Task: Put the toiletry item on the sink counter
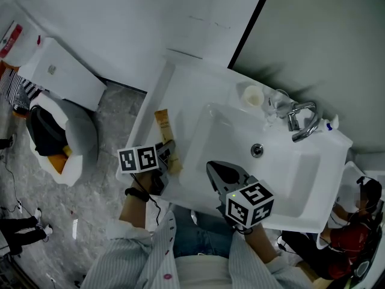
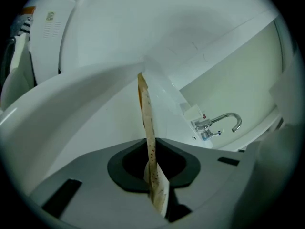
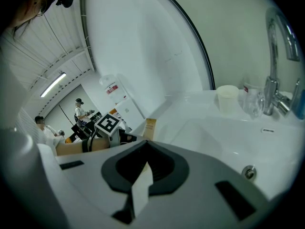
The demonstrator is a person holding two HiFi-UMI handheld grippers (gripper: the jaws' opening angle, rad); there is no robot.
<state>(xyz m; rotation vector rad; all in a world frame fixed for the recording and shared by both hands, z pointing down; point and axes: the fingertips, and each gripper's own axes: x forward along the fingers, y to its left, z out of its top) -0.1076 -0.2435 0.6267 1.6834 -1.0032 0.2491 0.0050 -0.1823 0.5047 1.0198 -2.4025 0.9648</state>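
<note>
The left gripper (image 1: 168, 152) pinches the near end of the tube (image 1: 162, 126), which stretches along the counter (image 1: 180, 80) left of the basin (image 1: 283, 167). The right gripper (image 1: 218, 172), jaws together and empty, hovers over the basin's near edge

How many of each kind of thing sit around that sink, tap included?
Flat orange tube: 1
White cup: 1
Clear glass: 1
Tap: 1
Small white-and-blue item, too small to identify: 1
Total: 5
</note>
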